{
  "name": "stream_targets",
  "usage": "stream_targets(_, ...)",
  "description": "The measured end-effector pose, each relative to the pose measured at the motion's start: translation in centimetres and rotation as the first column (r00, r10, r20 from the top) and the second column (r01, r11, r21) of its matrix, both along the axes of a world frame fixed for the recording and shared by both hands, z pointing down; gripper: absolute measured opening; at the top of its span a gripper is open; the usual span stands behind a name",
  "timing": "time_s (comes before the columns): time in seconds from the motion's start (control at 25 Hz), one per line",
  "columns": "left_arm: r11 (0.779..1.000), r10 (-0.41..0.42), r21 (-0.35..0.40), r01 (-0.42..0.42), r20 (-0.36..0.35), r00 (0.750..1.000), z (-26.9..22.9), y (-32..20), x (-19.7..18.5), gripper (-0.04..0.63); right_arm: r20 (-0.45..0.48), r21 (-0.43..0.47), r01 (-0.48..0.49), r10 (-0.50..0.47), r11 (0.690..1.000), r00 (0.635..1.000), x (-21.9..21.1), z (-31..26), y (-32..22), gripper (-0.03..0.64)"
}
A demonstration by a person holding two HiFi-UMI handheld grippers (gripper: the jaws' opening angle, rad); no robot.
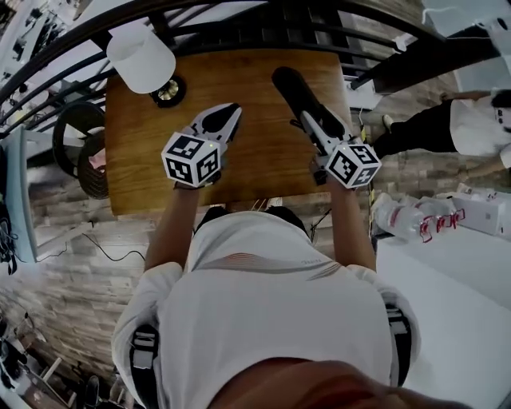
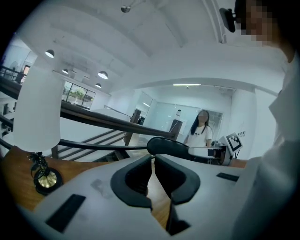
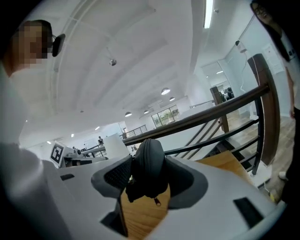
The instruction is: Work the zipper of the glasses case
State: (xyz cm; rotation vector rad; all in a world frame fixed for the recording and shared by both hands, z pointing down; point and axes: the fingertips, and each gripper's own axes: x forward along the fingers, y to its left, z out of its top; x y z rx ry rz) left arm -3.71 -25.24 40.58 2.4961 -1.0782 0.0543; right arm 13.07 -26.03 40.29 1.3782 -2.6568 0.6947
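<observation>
Here, the fingers point(image 3: 115, 177) of our right gripper point(image 3: 147, 180) stand partly closed and press on both sides of one end of the black glasses case point(image 3: 149, 164). The case sticks out ahead of them, seemingly lifted clear of the wooden desk point(image 1: 255, 172). We judge that this end grip is meant to hold the case steady and leave most of its zipped edge free for the other hand. A small tab point(image 3: 156, 201) dangles beneath the case; it may be the zipper pull, though it is too small for us to be sure.

The fingers point(image 2: 180, 178) of our left gripper point(image 2: 153, 161) are brought together with nothing between them. They hover beside the case, apart from it, aimed roughly toward its length. We read this as a ready pose: they must part before they can take the pull.

Further out, a white-shaded lamp point(image 1: 142, 57) stands at the desk's far left corner, well apart from both grippers, with a dark railing point(image 1: 263, 24) beyond.
</observation>
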Motion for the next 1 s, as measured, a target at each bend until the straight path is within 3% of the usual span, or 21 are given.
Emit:
stream_targets(0.24,1.000,0.018,0.024,-0.016,-0.075,0.997,-2.0,1.3,0.7,0.032,0.087,0.002,0.018,-0.018,1.000,0.996,-0.1,-1.9,2.2,0.276)
stream_targets(0.36,0.996,0.086,0.010,-0.086,-0.193,0.977,-2.9,1.8,1.6,0.034,0.167,-0.005,0.046,-0.045,0.999,0.985,0.0,-3.3,2.7,0.276)
stream_targets(0.4,0.993,0.120,0.008,-0.122,-0.229,0.966,-3.2,2.1,2.1,0.054,0.203,-0.008,0.060,-0.057,0.998,0.977,0.0,-3.8,2.9,0.276)
stream_targets(0.44,0.987,0.159,0.011,-0.161,-0.256,0.953,-3.4,2.5,2.7,0.122,0.242,-0.009,0.076,-0.072,0.997,0.968,0.0,-4.4,3.2,0.276)
stream_targets(0.56,0.957,0.278,0.017,-0.291,-0.356,0.892,-4.6,3.4,4.4,0.243,0.353,-0.008,0.134,-0.123,0.991,0.927,-0.3,-6.2,3.8,0.276)
stream_targets(0.68,0.917,0.359,0.031,-0.397,-0.497,0.790,-6.6,4.2,5.9,0.301,0.448,-0.007,0.224,-0.197,0.975,0.872,-1.3,-8.0,4.8,0.276)
stream_targets(0.76,0.898,0.396,0.063,-0.436,-0.550,0.735,-8.0,4.3,6.7,0.319,0.492,0.001,0.285,-0.249,0.958,0.835,-2.1,-8.9,5.4,0.276)
stream_targets(0.84,0.888,0.417,0.094,-0.450,-0.577,0.703,-9.2,4.1,7.3,0.327,0.531,0.013,0.327,-0.284,0.945,0.799,-2.8,-9.5,5.9,0.276)
stream_targets(1.0,0.883,0.427,0.125,-0.452,-0.613,0.664,-10.8,3.8,8.1,0.330,0.596,0.026,0.373,-0.313,0.928,0.739,-3.0,-10.1,6.8,0.276)
